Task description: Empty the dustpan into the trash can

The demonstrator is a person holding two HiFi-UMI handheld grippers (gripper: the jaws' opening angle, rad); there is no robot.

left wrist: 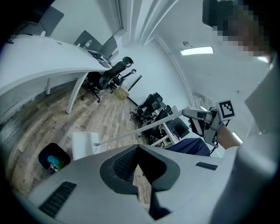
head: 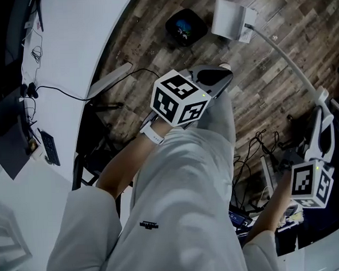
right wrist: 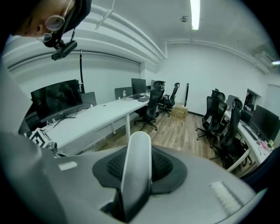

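The wood-plank floor (head: 267, 73) filled most of my head view, with a white desk (head: 72, 46) curving down the upper left. The person's pale trousers (head: 183, 204) took up the lower middle. They carried a small dark logo (head: 149, 224), too small for me to read. The white dustpan (head: 227, 17) was at the top centre, just right of the black trash can (head: 185, 27) and not over it. I could not tell whether the pan touched the floor. Its long white handle (head: 283, 58) ran down to the right edge, into the right gripper (right wrist: 136, 173). That gripper's own view showed its jaws clamped on the handle's rounded end. The left gripper (left wrist: 139, 164) sat in the middle of the head view over the trousers, its jaws pressed together with nothing between them. The marker cubes (head: 179, 98) on both grippers bore only black-and-white square patterns. I found no legible writing anywhere.
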